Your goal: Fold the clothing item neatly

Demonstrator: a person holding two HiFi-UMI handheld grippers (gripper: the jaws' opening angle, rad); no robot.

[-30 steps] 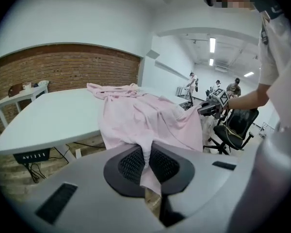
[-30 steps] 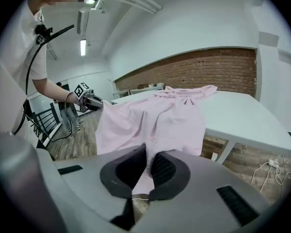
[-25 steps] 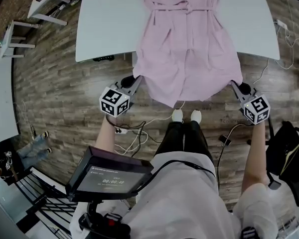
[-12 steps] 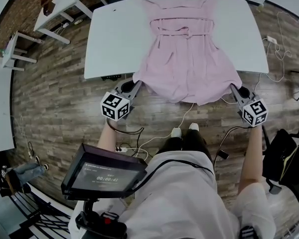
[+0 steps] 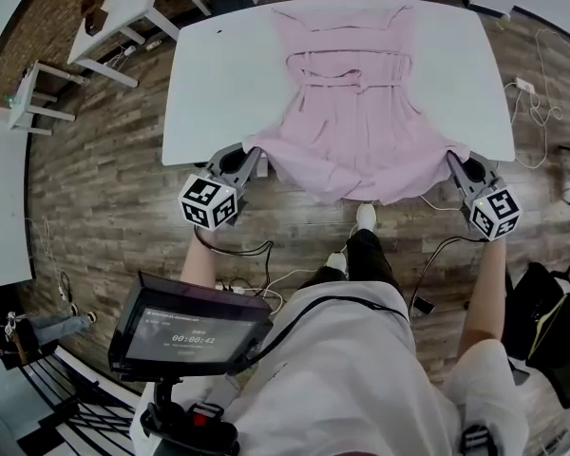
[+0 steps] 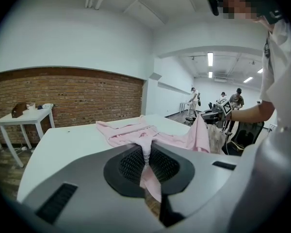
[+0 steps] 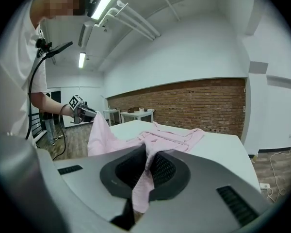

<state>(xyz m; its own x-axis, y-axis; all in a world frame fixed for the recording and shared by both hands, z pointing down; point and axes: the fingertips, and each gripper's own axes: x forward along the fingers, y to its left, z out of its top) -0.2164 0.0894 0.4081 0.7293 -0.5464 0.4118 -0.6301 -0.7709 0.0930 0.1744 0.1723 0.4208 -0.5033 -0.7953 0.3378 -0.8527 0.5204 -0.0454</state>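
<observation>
Pink garment [image 5: 356, 112]: upper part flat on white tabletop [image 5: 209, 84], hem overhanging near edge.
Left gripper [image 5: 250, 157]: jaws clamped on left hem corner.
Right gripper [image 5: 455, 162]: jaws clamped on right hem corner.
Fabric judged light, limp, prone to sag. Grip corners, keep hem taut.

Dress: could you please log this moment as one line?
left gripper: shut on dress | right gripper: shut on dress | hem off table

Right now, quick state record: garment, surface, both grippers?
garment: pink dress, tie at the waist, upper part flat on the table, hem held past the near edge
surface: white table
left gripper: shut on the hem's left corner
right gripper: shut on the hem's right corner
fold: not yet made
</observation>
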